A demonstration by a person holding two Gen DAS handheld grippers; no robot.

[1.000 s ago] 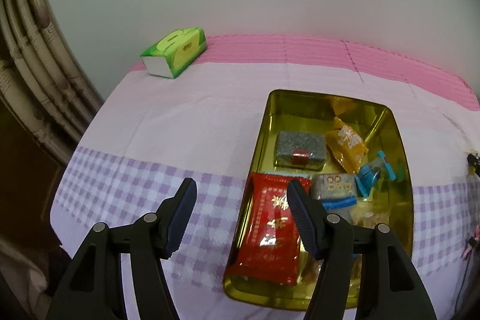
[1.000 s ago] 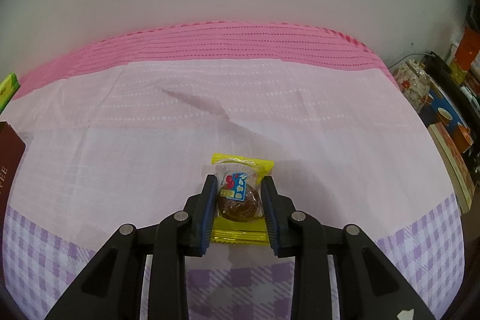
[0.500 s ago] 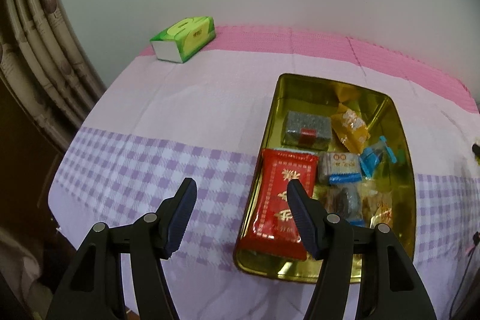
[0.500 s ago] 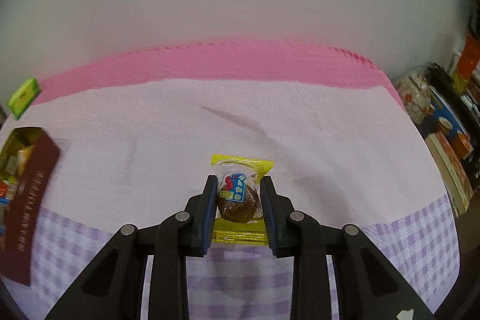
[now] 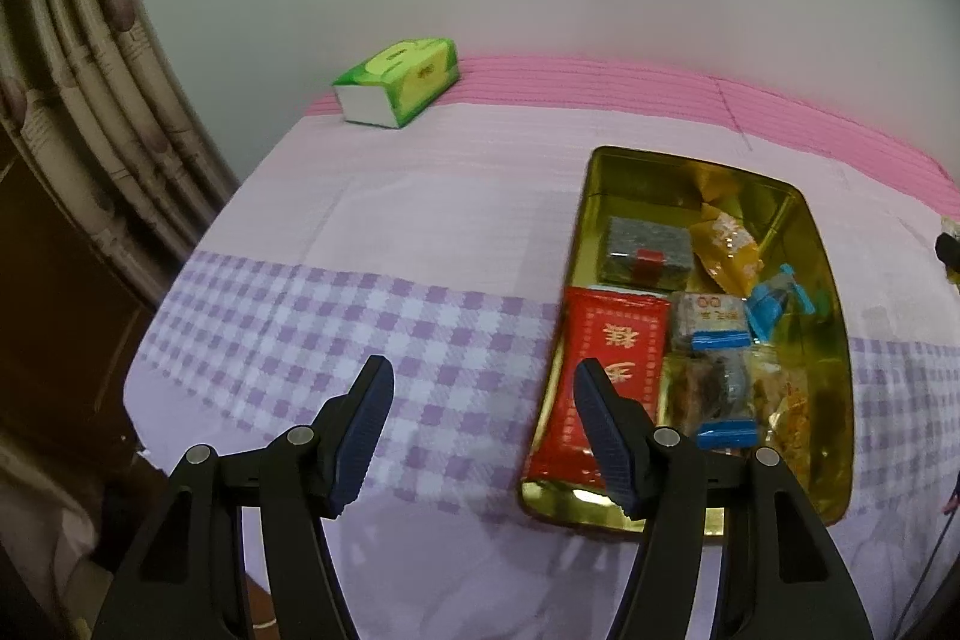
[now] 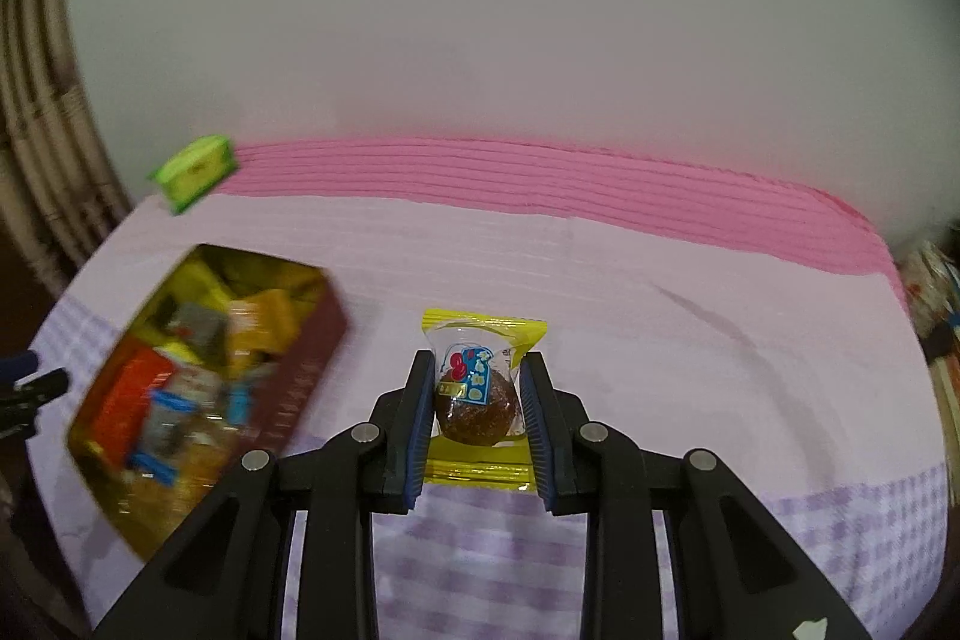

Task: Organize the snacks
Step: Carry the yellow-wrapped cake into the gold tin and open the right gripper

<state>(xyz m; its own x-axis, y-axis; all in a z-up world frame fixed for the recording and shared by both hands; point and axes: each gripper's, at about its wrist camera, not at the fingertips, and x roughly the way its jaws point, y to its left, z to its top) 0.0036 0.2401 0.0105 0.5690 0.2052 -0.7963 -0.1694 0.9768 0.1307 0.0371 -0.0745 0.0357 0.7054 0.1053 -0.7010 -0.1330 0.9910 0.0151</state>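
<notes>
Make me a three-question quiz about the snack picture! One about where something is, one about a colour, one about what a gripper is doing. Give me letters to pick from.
1. Where is the green tissue box?
A. inside the tin
B. on the cloth near the wall
C. in a gripper

2. What colour is the biggest packet in the gold tin?
A. red
B. white
C. black

3. What is the right gripper doing?
A. hanging open, empty
B. squeezing a yellow-wrapped snack
C. holding the tin

Answers: 1 B, it sits by the pink stripe; 2 A, red with gold letters; 3 B, both pads press the wrapper.
</notes>
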